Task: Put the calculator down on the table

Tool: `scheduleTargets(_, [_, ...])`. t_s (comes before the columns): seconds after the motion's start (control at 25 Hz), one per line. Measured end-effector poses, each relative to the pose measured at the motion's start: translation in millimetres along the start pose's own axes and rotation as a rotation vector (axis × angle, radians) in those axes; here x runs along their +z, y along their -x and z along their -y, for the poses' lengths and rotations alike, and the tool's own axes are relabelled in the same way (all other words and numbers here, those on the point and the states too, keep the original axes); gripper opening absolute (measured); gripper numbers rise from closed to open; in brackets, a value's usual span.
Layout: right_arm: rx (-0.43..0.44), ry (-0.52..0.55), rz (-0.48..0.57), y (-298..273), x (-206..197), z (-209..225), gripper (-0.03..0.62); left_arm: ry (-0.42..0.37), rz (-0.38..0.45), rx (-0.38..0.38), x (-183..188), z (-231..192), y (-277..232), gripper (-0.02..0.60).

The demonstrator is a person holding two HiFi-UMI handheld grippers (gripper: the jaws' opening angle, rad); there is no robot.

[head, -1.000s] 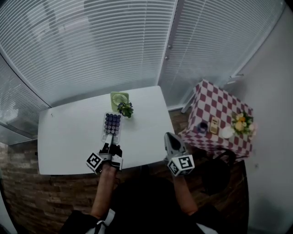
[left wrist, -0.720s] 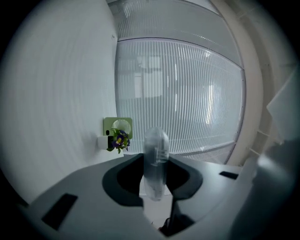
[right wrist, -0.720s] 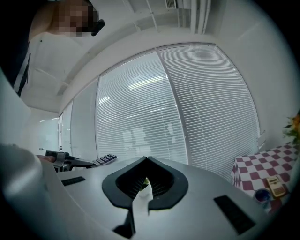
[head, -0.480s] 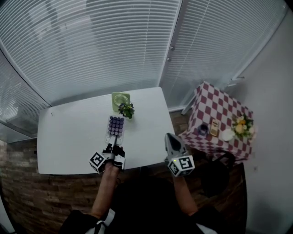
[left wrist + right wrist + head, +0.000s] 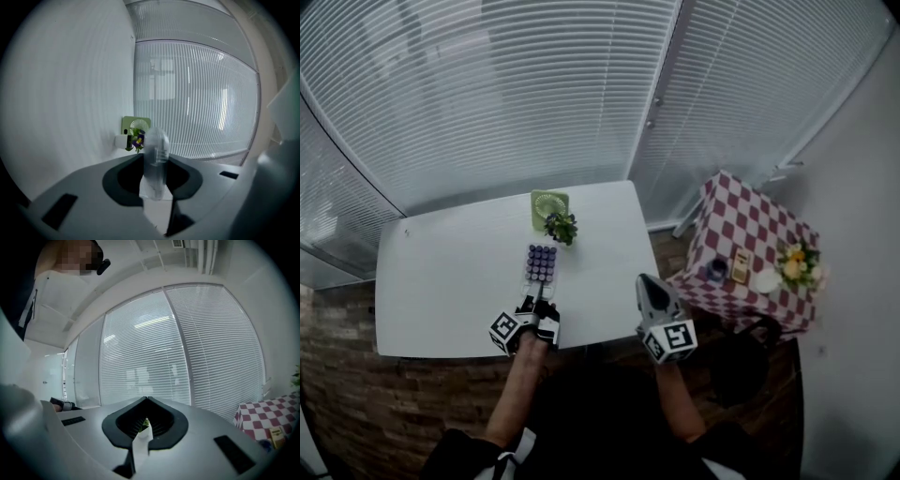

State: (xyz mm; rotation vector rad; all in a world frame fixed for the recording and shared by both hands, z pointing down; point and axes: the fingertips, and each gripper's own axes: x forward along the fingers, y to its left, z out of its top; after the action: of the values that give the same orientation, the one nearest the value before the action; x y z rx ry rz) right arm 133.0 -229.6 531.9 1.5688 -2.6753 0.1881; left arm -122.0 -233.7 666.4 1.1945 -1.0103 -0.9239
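Note:
A white calculator (image 5: 541, 265) with purple keys is held level over the white table (image 5: 441, 281), near its front edge. My left gripper (image 5: 536, 302) is shut on the calculator's near end. In the left gripper view the calculator (image 5: 157, 150) shows edge-on between the jaws of the left gripper (image 5: 154, 185). I cannot tell whether it touches the tabletop. My right gripper (image 5: 652, 292) hangs off the table's front right corner, shut with nothing in it. In the right gripper view my right gripper (image 5: 140, 439) has its jaws together.
A small green fan (image 5: 547, 205) and a potted plant (image 5: 561, 227) with purple flowers stand just beyond the calculator. A red-and-white checkered side table (image 5: 741, 225) with small items is at the right. Window blinds close off the far side.
My left gripper has sunk toward the table with the calculator still in it, now lower and nearer the front edge. The right gripper has stayed where it was.

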Motion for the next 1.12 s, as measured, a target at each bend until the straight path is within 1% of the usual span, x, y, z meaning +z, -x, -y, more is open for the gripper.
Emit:
scheduleTargets(0.12, [-0.004,0.021,-0.007,-1.7,0.3,1.2,0.006,0.014,-0.005,0.031,-1.5,-19.0,-6.5,0.101])
scheduleTargets(0.28, [-0.023,-0.003,-0.007,-0.6,-3.1,12.4,0.006,0.02,-0.019,0.119,-4.2,-48.0,-16.3,0.101])
scheduleTargets(0.44, [-0.033,-0.026,-0.012,3.0,-11.1,14.0,0.006,0.048,-0.025,0.115,-0.5,-65.4,-23.4,0.101])
scheduleTargets(0.48, [-0.032,-0.026,-0.012,3.1,-11.3,13.1,0.006,0.042,-0.026,0.126,0.6,-70.3,-24.3,0.101])
scheduleTargets(0.6, [-0.034,-0.025,-0.011,2.4,-8.2,12.7,0.006,-0.015,-0.037,0.169,2.9,-82.1,-28.0,0.101])
scheduleTargets(0.68, [-0.037,-0.022,-0.012,1.7,-6.1,13.5,0.007,-0.03,-0.043,0.196,4.3,-92.1,-30.3,0.101])
scheduleTargets(0.8, [-0.041,-0.021,-0.019,3.4,-9.3,16.0,0.006,-0.046,-0.073,0.245,0.6,-113.7,-34.5,0.101])
scheduleTargets(0.92, [-0.046,-0.027,-0.021,5.2,-11.6,15.3,0.006,0.01,-0.081,0.264,-3.6,-133.1,-36.3,0.101])
scheduleTargets(1.04, [-0.054,-0.027,-0.022,7.2,-11.3,13.9,0.006,0.02,-0.101,0.289,-6.5,-147.7,-36.4,0.101])
scheduleTargets(1.12, [-0.063,-0.026,-0.022,8.8,-10.5,14.5,0.006,0.05,-0.105,0.293,-8.1,-154.6,-36.7,0.101])
